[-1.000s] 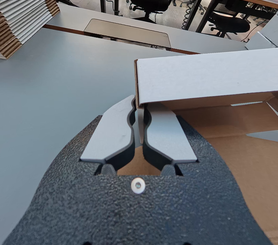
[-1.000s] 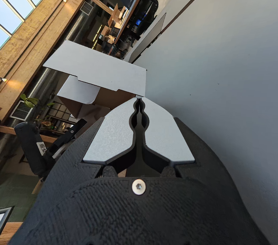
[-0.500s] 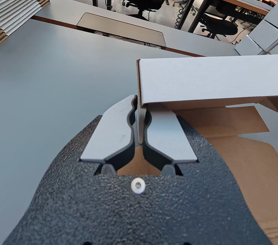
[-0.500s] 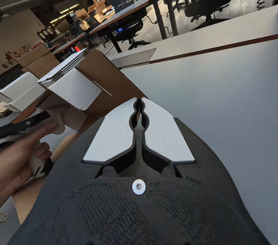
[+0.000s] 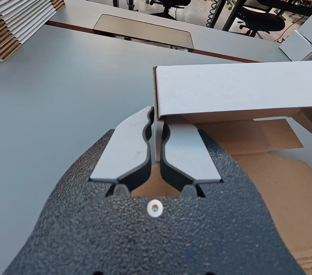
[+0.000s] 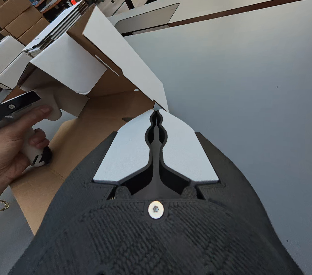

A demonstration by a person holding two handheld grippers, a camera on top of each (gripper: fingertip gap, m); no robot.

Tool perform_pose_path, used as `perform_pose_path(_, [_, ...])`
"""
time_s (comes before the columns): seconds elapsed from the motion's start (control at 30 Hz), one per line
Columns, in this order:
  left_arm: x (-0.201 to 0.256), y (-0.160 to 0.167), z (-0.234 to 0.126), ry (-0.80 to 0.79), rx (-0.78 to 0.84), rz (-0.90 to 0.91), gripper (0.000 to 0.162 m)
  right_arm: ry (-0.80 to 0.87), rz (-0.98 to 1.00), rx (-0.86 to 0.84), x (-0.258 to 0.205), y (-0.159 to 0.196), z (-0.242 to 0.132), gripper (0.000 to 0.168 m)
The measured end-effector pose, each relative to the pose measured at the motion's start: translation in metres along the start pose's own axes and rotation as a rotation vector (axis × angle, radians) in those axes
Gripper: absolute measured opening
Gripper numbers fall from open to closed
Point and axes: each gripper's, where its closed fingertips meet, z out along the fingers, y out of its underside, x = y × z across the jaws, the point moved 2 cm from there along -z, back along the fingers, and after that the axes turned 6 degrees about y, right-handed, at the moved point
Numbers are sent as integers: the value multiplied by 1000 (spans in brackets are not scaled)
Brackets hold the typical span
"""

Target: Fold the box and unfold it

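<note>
Left hand-held gripper [image 5: 157, 131]: fingers drawn in on an upright white side flap of the box [image 5: 228, 87], the card pinched between them. Right hand-held gripper [image 6: 156, 112]: fingertips together at the near corner of the raised long panel [image 6: 123, 64]; whether any card is caught between them cannot be told from this angle.

Location: the box sits on the grey tabletop [image 5: 67, 89], brown inner face up, its base sheet flat under both tools. One long wall stands tilted, white face outward. In the right wrist view a short end flap [image 6: 67, 67] is turned inward, and a person's hand [image 6: 18, 141] holds the other tool's handle beside it.

Progress, as judged: folding is under way and early to midway. One long wall and the end flaps are raised; no lid is closed and no tabs appear locked. The near part of the sheet lies flat. The remaining walls, the closing and the whole unfolding are outstanding.

Surroundings: a stack of flat cardboard sheets [image 5: 25, 4] at the far left of the tabletop; finished white boxes [image 6: 8, 64] beyond.
</note>
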Motion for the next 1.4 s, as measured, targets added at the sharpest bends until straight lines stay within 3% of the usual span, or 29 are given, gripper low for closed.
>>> perform_pose_path(0.17, [-3, -2, -2, -2, 23, -29, 6, -20, 81, -78, -4, 12, 6, 0])
perform_pose_path(0.5, [-2, -2, -3, 14, 31, -31, 6, -103, 322, -42, -5, 9, 15, 0])
perform_pose_path(0.83, [0, -3, -4, 7, 33, -3, 5, -164, 278, 81, -15, -3, 4, 0])
perform_pose_path(1.2, [8, -1, -3, 8, 15, 73, 6, -52, -118, 57, -31, -2, 4, 0])
perform_pose_path(1.4, [7, 1, 0, 16, -4, 30, 6, 155, -625, 115, -49, -4, 8, 0])
